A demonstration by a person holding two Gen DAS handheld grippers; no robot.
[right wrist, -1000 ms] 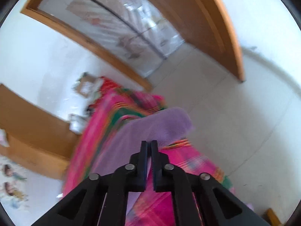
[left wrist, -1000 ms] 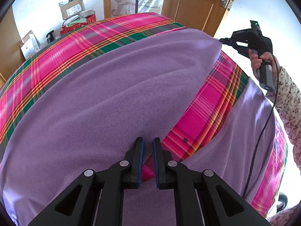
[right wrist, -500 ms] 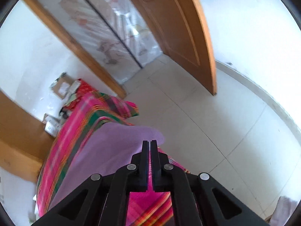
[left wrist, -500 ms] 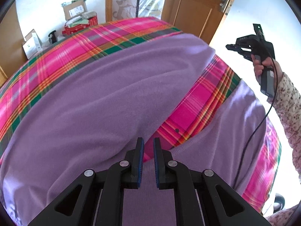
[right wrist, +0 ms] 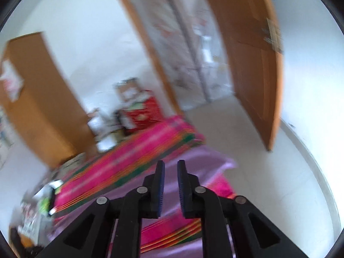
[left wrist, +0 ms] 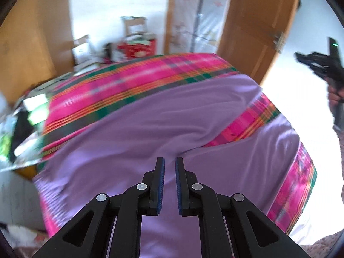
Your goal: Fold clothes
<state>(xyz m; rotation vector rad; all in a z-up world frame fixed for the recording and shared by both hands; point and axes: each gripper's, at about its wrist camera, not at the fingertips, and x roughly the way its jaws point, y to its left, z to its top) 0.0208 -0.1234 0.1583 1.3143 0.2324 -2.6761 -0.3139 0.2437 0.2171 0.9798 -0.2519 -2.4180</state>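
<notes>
Both lifted away from purple garment (left wrist: 150, 129); left gripper (left wrist: 169, 169) and right gripper (right wrist: 171, 172) slightly parted, holding nothing; garment spread, unfolded.

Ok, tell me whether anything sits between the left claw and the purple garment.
Nothing visible does. The left claw is open above the purple garment, which lies spread on the plaid cover, with only air between them.

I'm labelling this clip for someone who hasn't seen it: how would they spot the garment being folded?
Find the bright pink plaid bedspread before the wooden door. The plain lilac fleece garment lies spread across it, below the left gripper. It alone is unpatterned.
</notes>
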